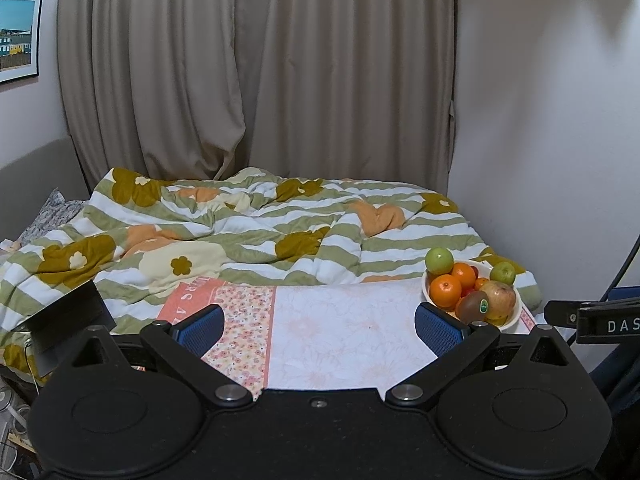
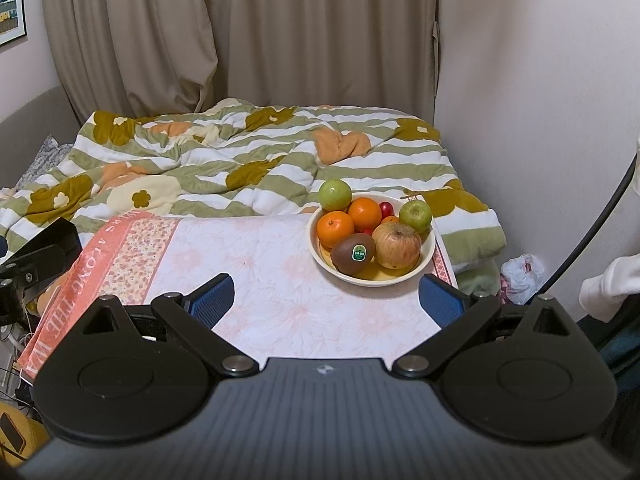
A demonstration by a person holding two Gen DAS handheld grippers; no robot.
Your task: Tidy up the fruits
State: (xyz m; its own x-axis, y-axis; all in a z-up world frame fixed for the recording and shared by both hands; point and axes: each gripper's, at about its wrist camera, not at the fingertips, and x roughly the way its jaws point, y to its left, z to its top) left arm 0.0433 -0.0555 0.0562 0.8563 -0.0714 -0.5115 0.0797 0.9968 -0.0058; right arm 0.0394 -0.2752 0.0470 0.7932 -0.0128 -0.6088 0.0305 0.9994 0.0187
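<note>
Both grippers are spread wide with nothing between the blue pads: the left gripper (image 1: 320, 330) hangs over the bare middle of the floral tablecloth (image 1: 340, 320), and the right gripper (image 2: 326, 300) sits just short of the fruit bowl (image 2: 430, 246) at the cloth's far right corner. That cream bowl is piled up with two oranges (image 2: 335, 229), two green apples (image 2: 335, 194), a reddish-yellow apple (image 2: 397, 245), a kiwi (image 2: 352, 253) with a sticker on it and something small and red (image 2: 386, 209) tucked at the back. Behind the table there's a rumpled striped flower quilt (image 2: 240, 168) and beige curtains (image 2: 240, 32).
</note>
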